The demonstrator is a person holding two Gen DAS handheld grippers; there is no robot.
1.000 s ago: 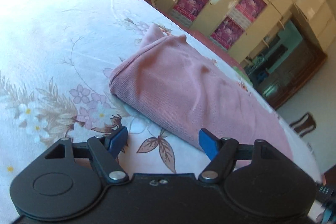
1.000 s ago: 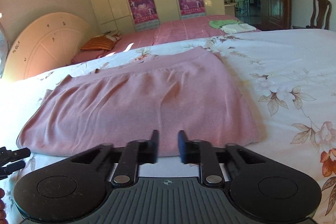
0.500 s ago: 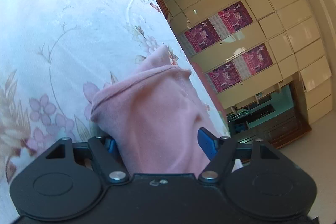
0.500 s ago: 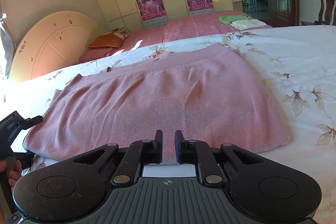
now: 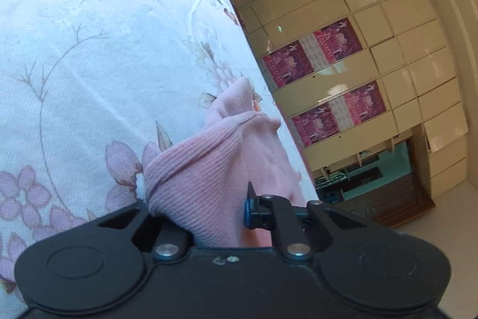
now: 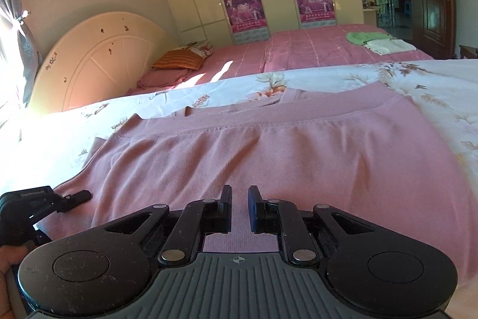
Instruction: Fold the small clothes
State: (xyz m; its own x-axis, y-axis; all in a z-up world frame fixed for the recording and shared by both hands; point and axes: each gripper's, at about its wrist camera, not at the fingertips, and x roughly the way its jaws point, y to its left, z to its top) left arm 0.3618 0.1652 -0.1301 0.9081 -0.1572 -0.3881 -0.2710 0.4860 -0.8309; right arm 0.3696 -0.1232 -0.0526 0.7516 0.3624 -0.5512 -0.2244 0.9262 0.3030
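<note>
On the bed's floral sheet (image 6: 442, 79) lies the pink garment (image 6: 269, 157), spread flat for folding. At its left edge the left gripper (image 5: 209, 214) is closing its jaws on a bunched corner of the cloth, probably to lift that side over. Over the near hem the right gripper (image 6: 240, 207) hovers, jaws nearly together with nothing pinched between them, seemingly positioned to steady or take the hem.

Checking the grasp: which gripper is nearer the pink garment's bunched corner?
Left. The left gripper is closing on the pink garment's bunched corner; the right gripper hovers mid-hem.
</note>
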